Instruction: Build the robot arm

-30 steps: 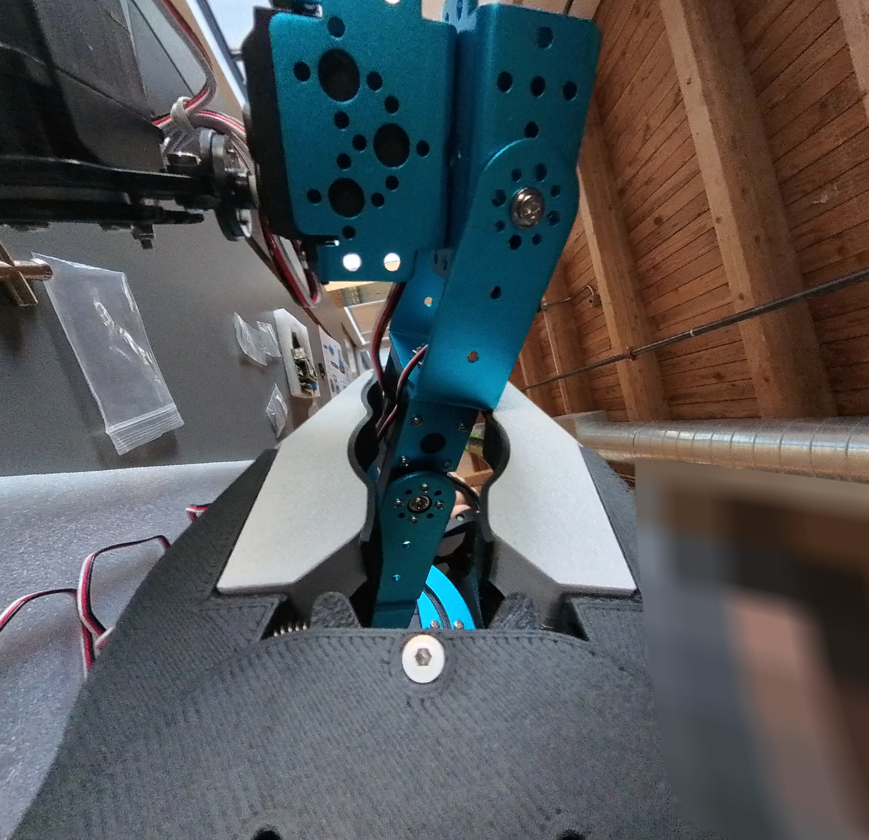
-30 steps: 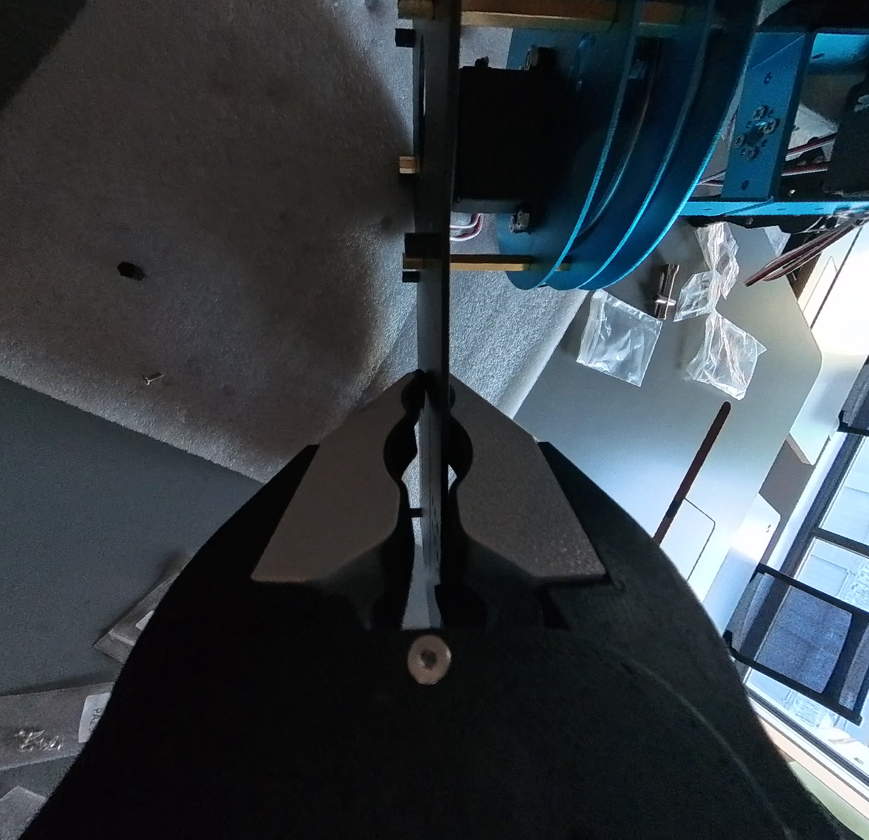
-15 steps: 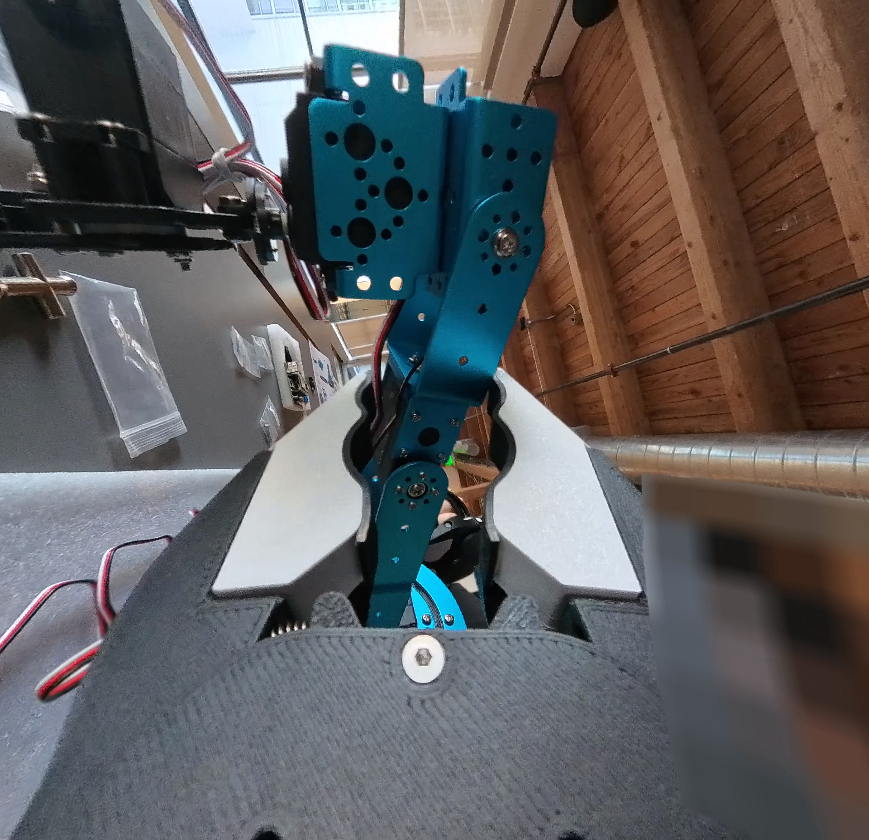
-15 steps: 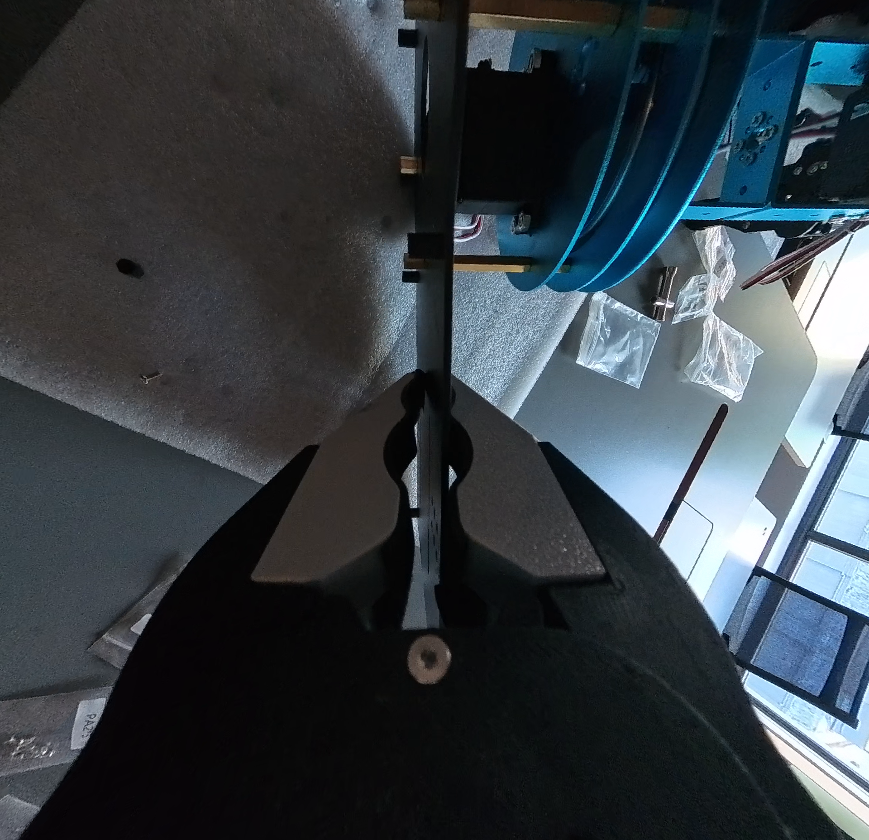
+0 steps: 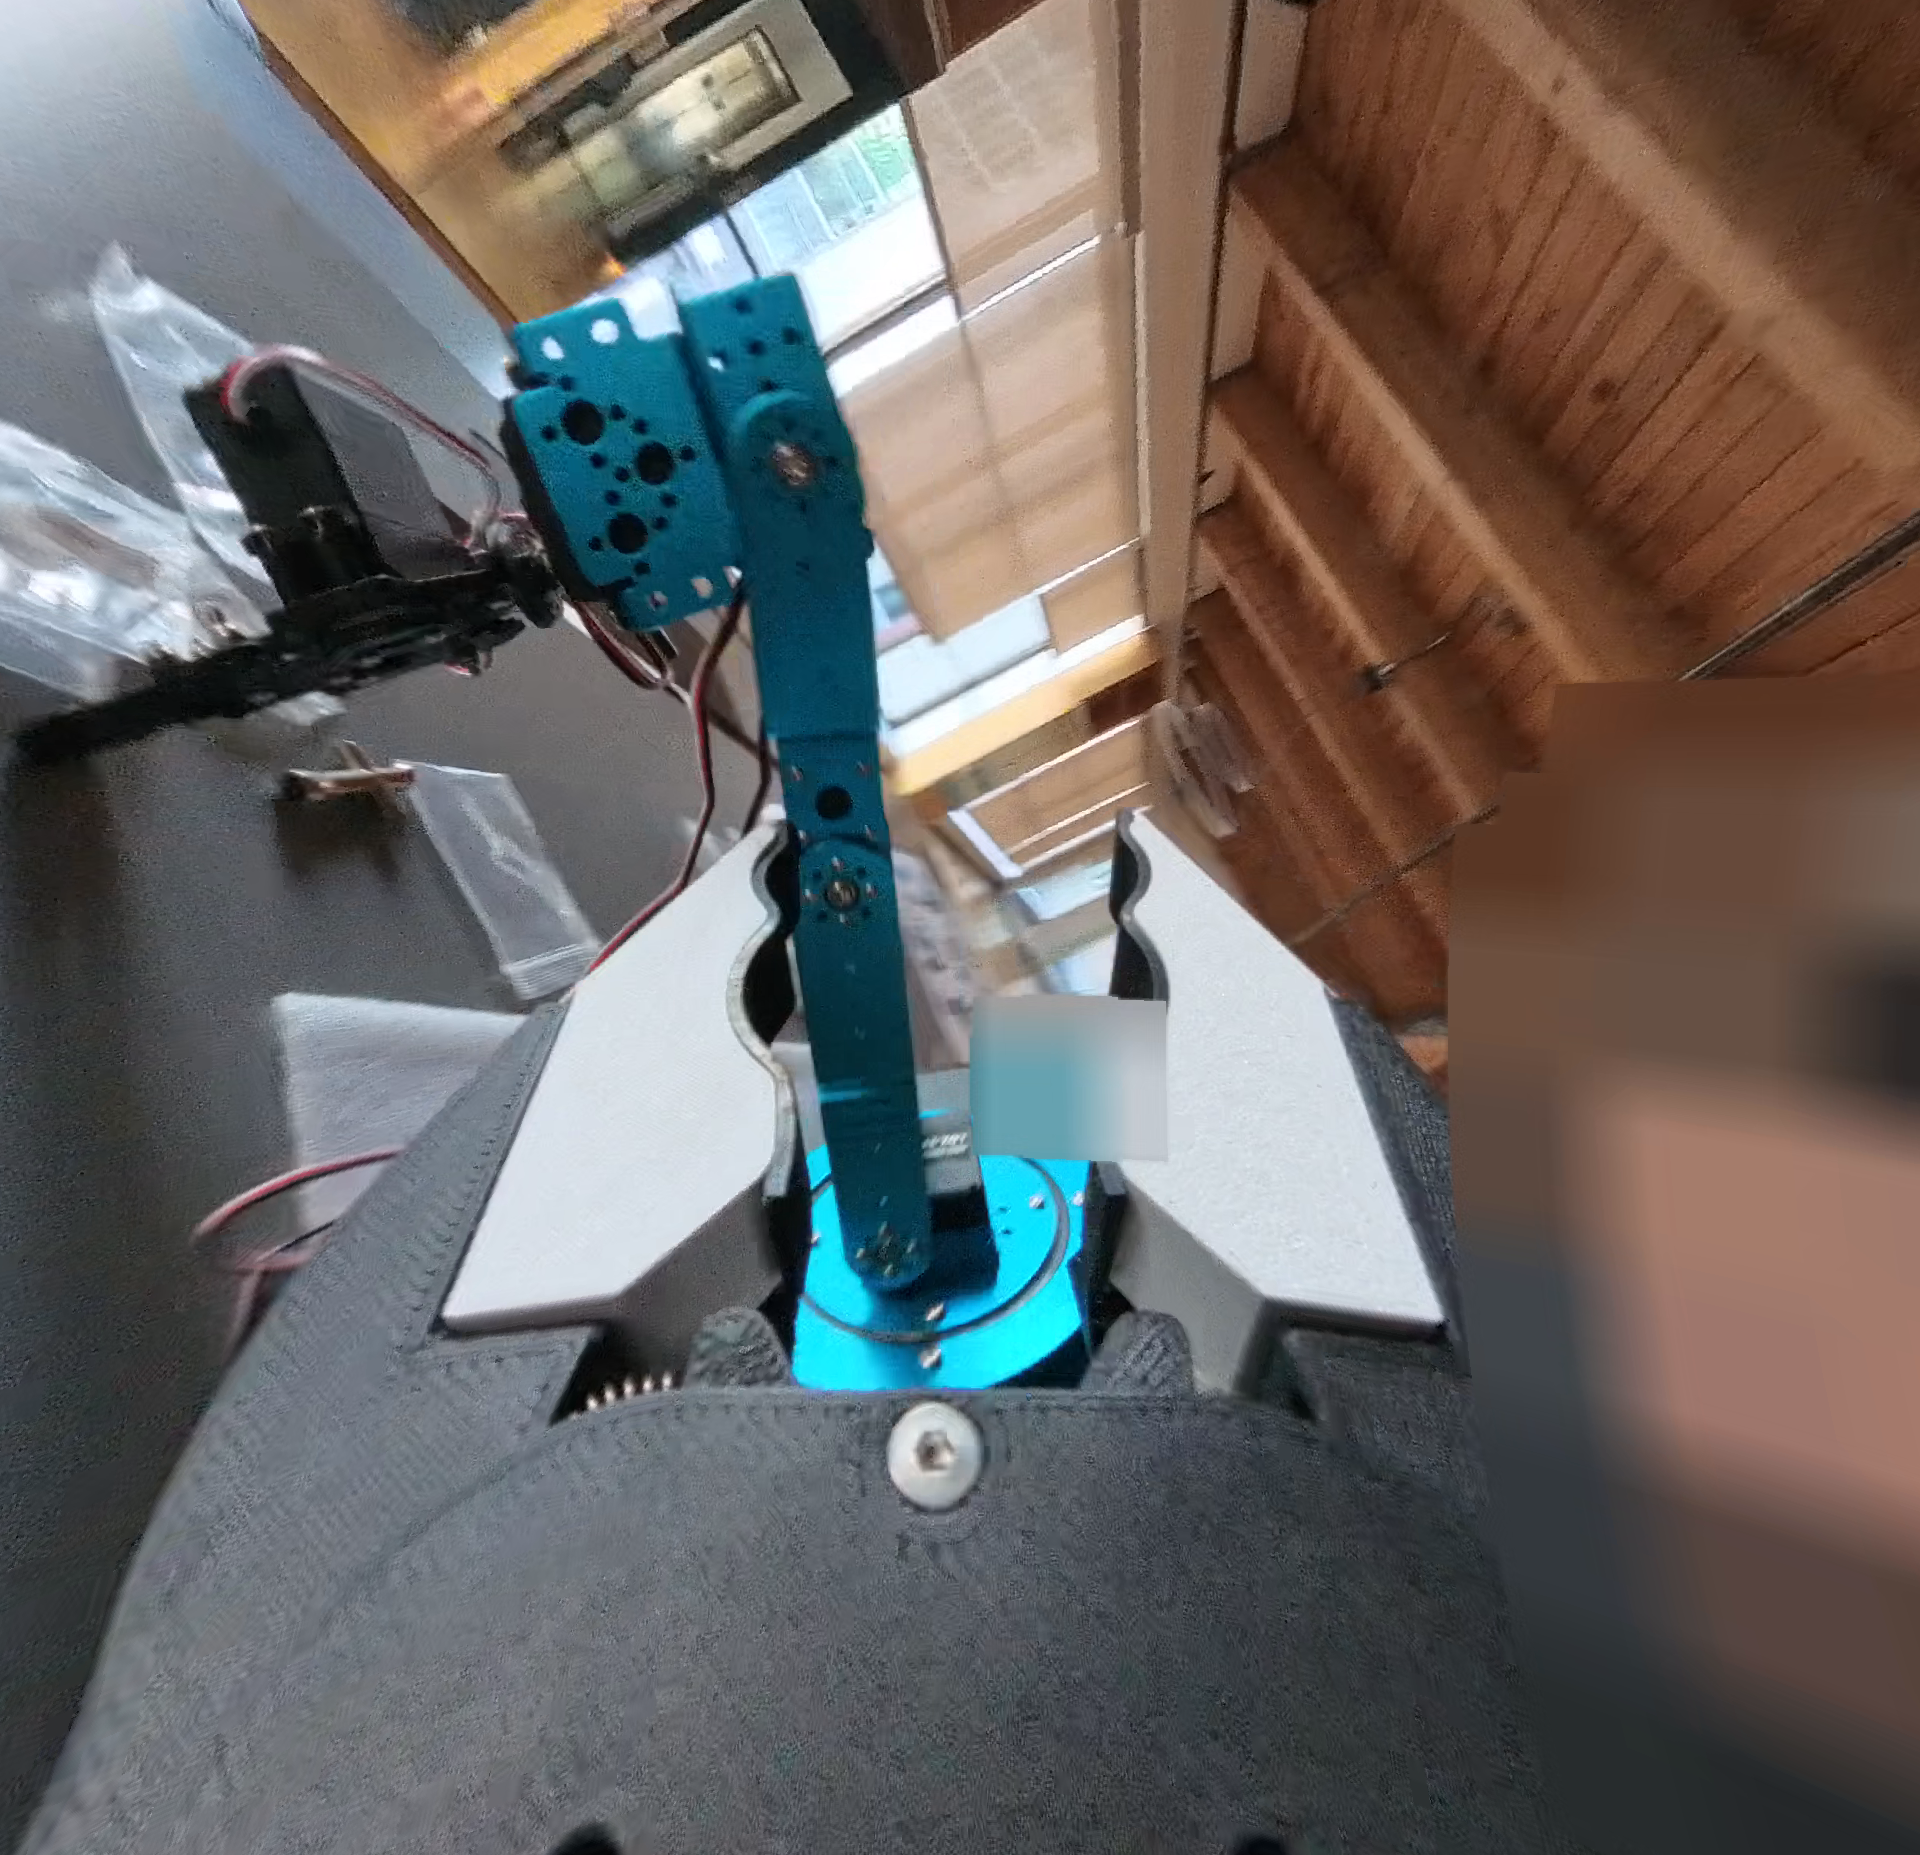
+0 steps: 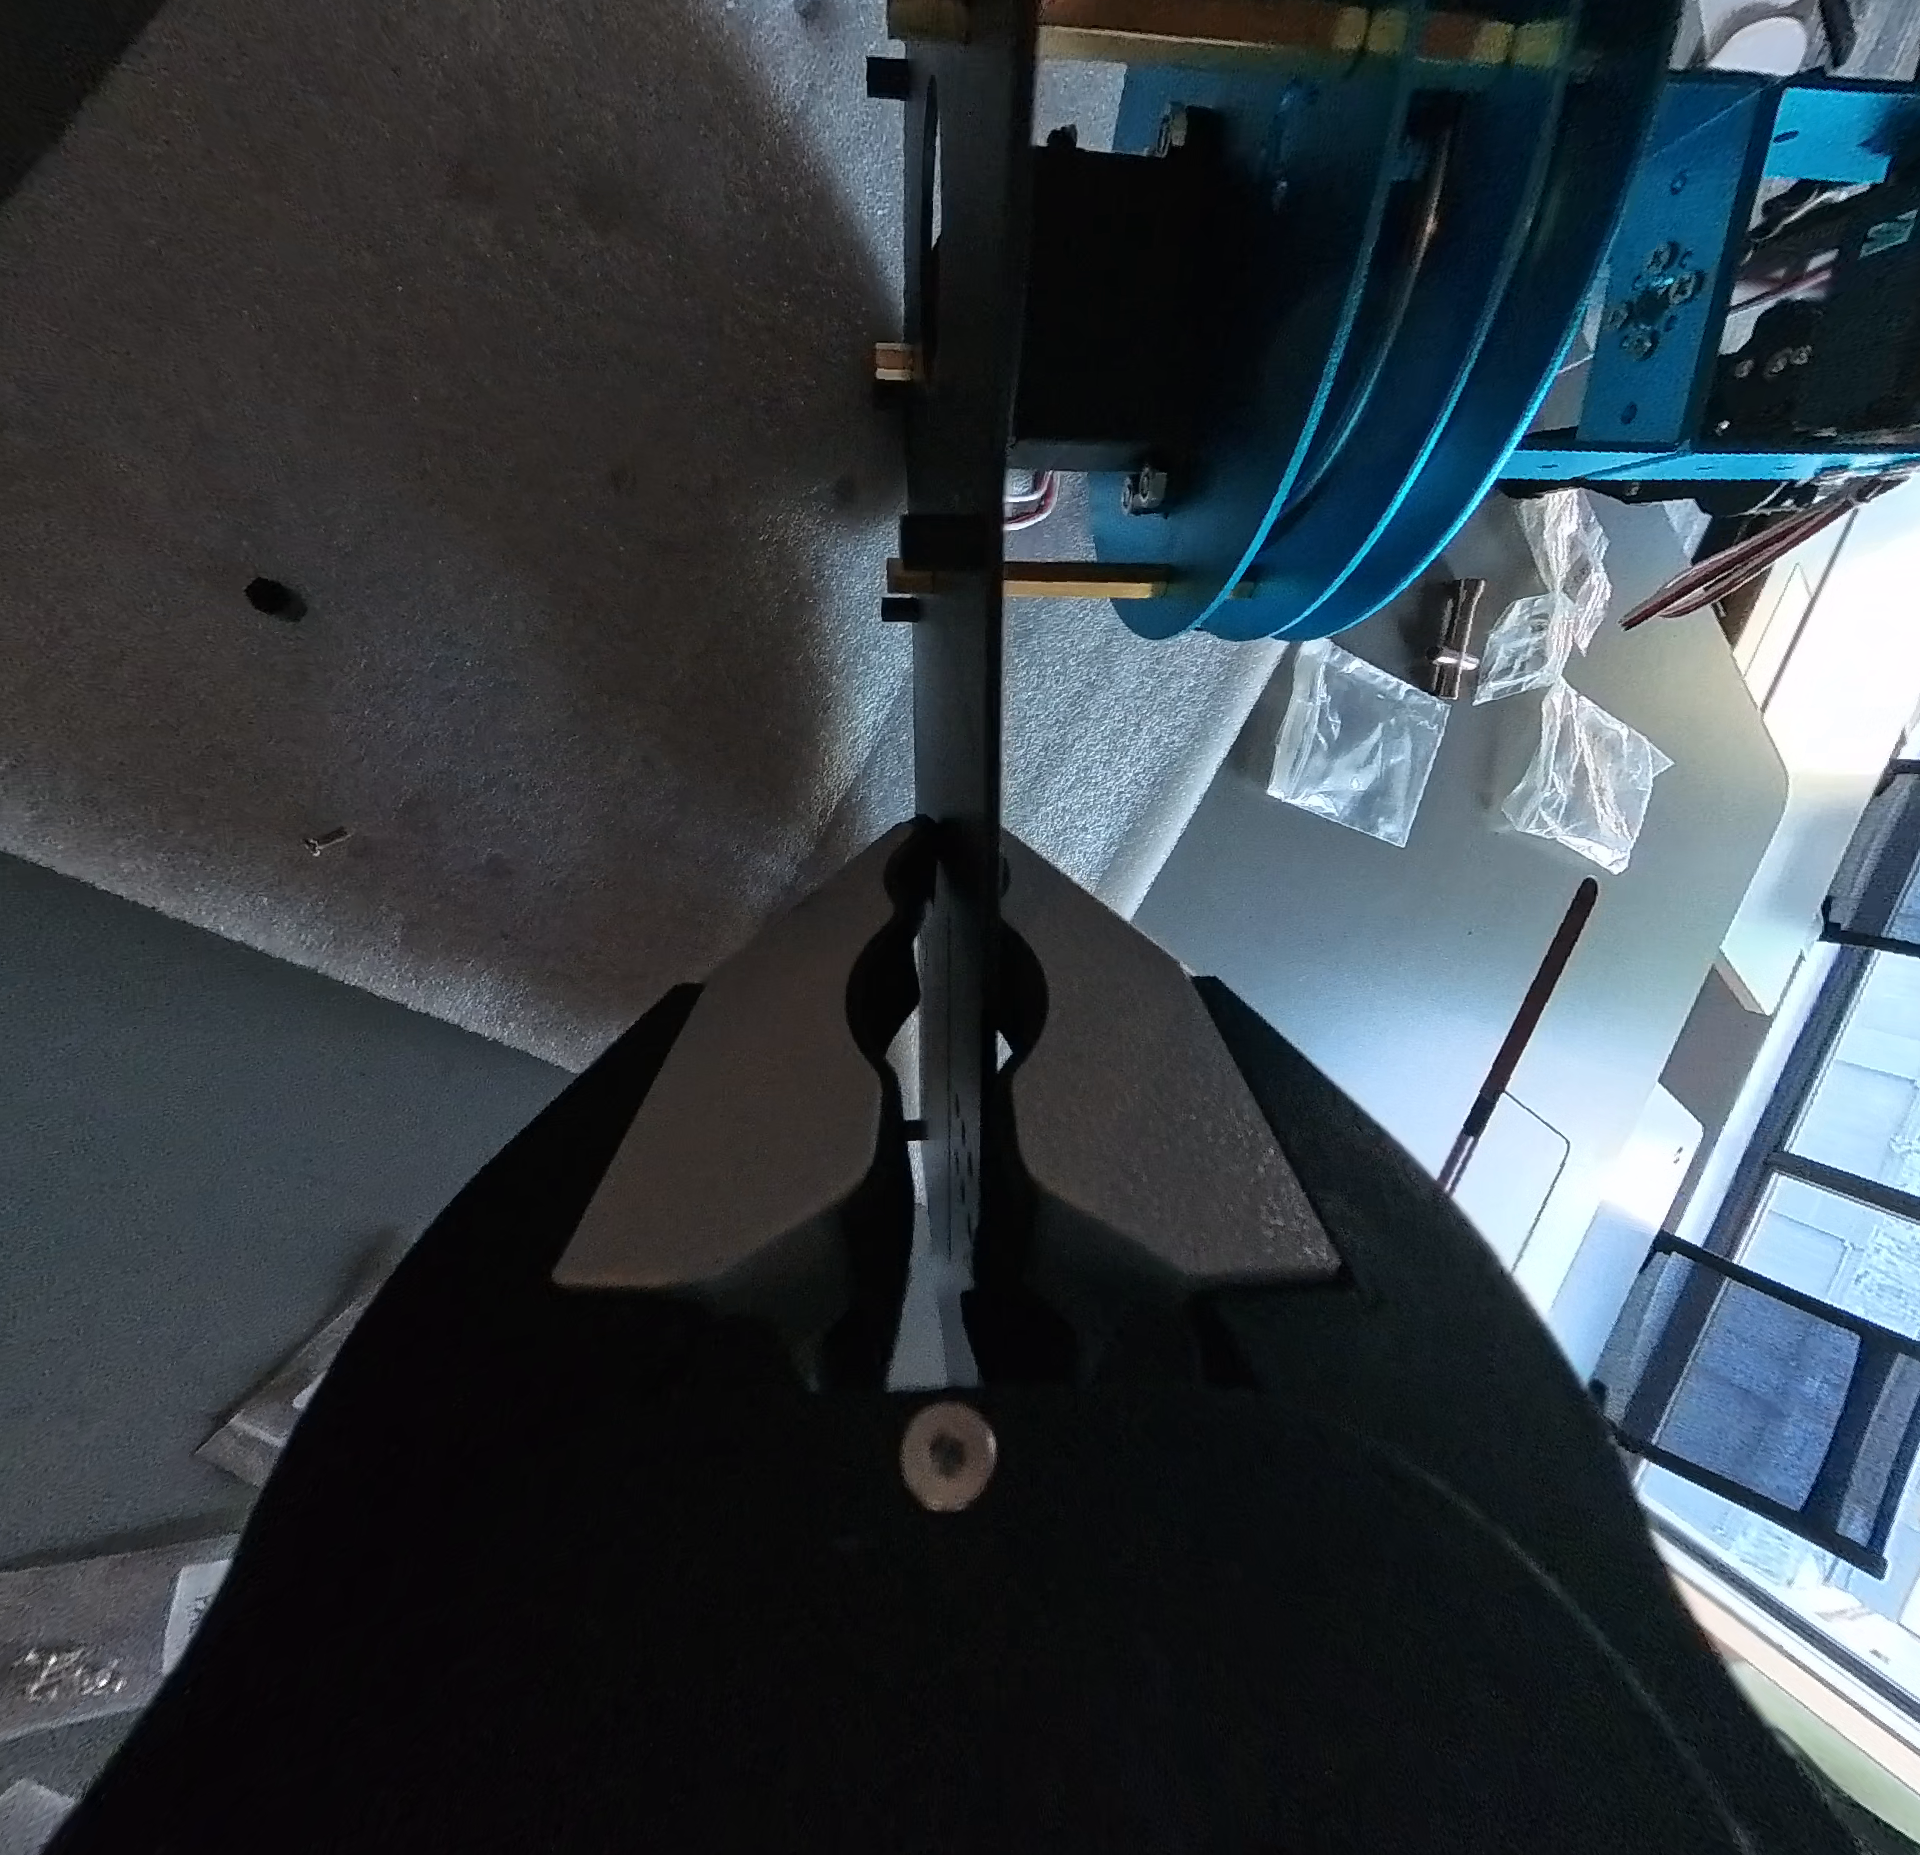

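Observation:
A small blue metal robot arm (image 5: pixel 821 683) rises from a round blue turntable (image 5: pixel 935 1296). My left gripper (image 5: pixel 948 844) is open. The arm's lower link passes between its fingers, close to the left finger (image 5: pixel 634 1109), with a wide gap to the right one. The arm carries a black servo and claw (image 5: pixel 312 579) at its top left. My right gripper (image 6: pixel 961 834) is shut on the kit's dark flat base plate (image 6: pixel 961 455), seen edge-on. Brass standoffs (image 6: pixel 1081 587) join that plate to the blue turntable discs (image 6: pixel 1455 330), with a black servo (image 6: pixel 1122 299) between them.
A grey foam mat (image 6: pixel 416 403) lies on the dark table (image 6: pixel 1351 974). Clear plastic bags of small parts (image 6: pixel 1351 756) and a red-handled tool (image 6: pixel 1517 1036) lie beyond it. Red and black servo wires (image 5: pixel 270 1213) trail at left. A wooden wall (image 5: pixel 1558 351) is at right.
My left gripper has opened, let go of the blue arm link, and swung so the arm looks farther off. My right gripper stays shut on the base plate, almost still.

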